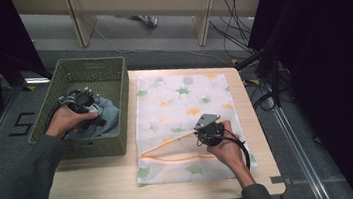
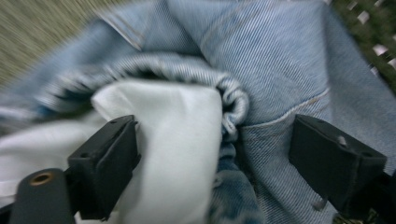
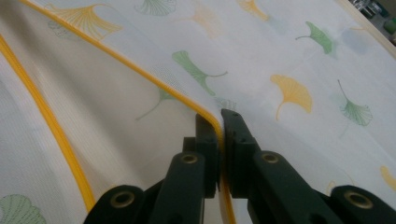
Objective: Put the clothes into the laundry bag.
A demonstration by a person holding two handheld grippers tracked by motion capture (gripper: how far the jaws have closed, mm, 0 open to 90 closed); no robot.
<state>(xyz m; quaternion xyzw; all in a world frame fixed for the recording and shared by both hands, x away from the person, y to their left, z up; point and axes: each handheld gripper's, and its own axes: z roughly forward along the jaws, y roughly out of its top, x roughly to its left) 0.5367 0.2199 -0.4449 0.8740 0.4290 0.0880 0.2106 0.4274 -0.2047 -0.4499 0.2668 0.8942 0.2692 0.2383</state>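
1. The left gripper [image 2: 212, 168] has its two black jaws spread wide.
2. Between them lie bunched blue jeans [image 2: 280, 70], white pocket lining [image 2: 177, 140] showing.
3. The picture is blurred.

The jeans [image 2: 280, 60] are rough blue denim cloth with a soft white cloth lining [image 2: 177, 140] — they lie in a woven green basket [image 1: 111, 71]. Beside the basket, the laundry bag [image 3: 280, 56] is thin white mesh cloth with a smooth orange edge — it lies on a pale, matt wooden table [image 1: 99, 186].
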